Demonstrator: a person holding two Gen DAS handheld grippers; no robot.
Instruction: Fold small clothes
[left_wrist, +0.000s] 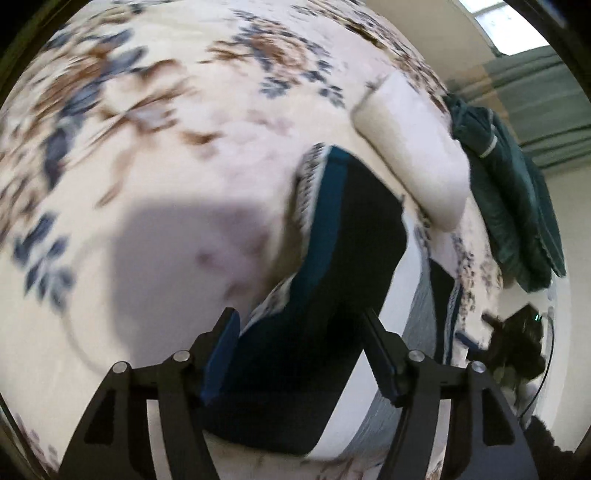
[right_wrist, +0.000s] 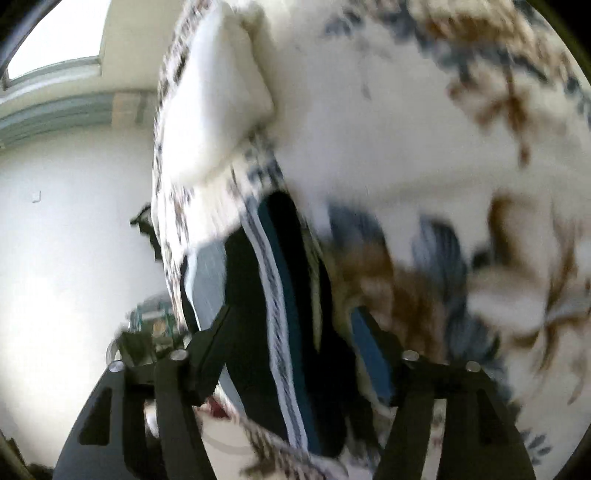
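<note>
A small dark navy garment (left_wrist: 351, 240) with a teal band and a patterned white trim lies on the floral bedspread (left_wrist: 147, 129). My left gripper (left_wrist: 301, 332) hovers over its near end, fingers either side of the cloth and not clamped on it. In the right wrist view the same garment (right_wrist: 280, 229) runs up between the fingers of my right gripper (right_wrist: 291, 314). A gap shows beside the blue right pad (right_wrist: 369, 358), so the jaws stand open. A grey fabric panel (right_wrist: 210, 277) lies along the garment's left side. Both views are motion-blurred.
A cream pillow (left_wrist: 406, 147) (right_wrist: 214, 103) sits near the bed's edge. A dark green garment (left_wrist: 509, 192) is heaped beyond it. A black device (left_wrist: 517, 339) shows at the right of the left wrist view. A white wall (right_wrist: 74, 221) lies past the bed edge.
</note>
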